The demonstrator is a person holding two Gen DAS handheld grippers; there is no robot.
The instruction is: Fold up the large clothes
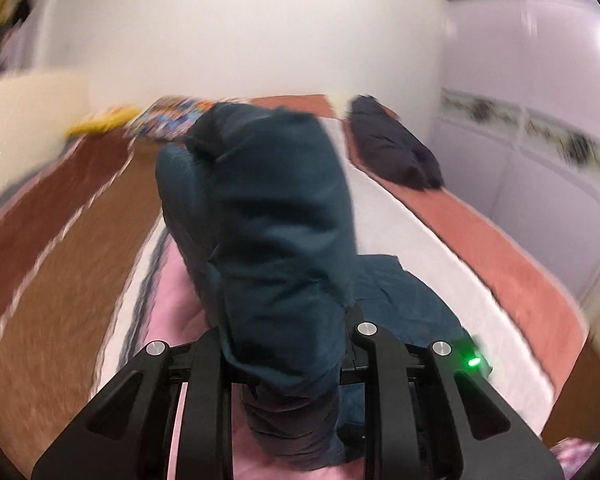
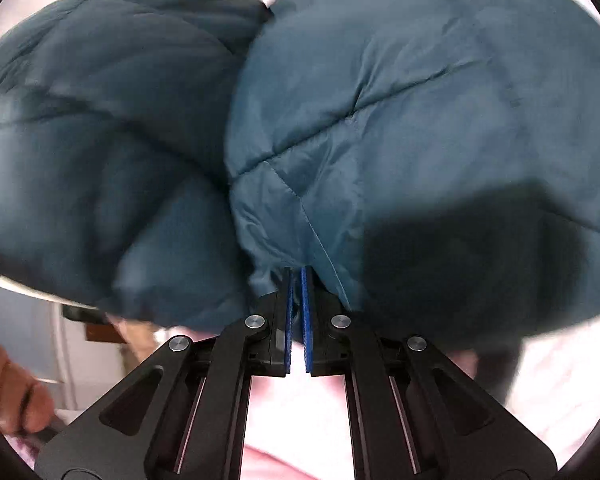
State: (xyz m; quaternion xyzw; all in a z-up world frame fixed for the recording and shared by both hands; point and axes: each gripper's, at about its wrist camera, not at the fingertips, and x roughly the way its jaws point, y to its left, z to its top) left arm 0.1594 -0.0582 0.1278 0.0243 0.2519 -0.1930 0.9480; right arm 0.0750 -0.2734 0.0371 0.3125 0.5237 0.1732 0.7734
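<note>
A teal quilted puffer jacket (image 1: pixel 268 208) is bunched up and lifted in the left wrist view, draped over my left gripper (image 1: pixel 284 320) and hiding its fingertips. The jaws are closed on a thick wad of it. More of the jacket lies flat on the pink sheet (image 1: pixel 172 292) behind. In the right wrist view the jacket (image 2: pixel 380 100) fills the picture in two puffy lobes. My right gripper (image 2: pixel 298 276) is shut, its blue pads (image 2: pixel 308 320) pinching a thin edge of the fabric.
The bed carries a striped blanket (image 1: pixel 60 240) in brown, white and salmon. A dark garment (image 1: pixel 392 148) lies at its far right, and colourful items (image 1: pixel 164 120) at the far end. Pale cupboards (image 1: pixel 540 160) stand to the right. A person's hand (image 2: pixel 8 380) shows at the lower left.
</note>
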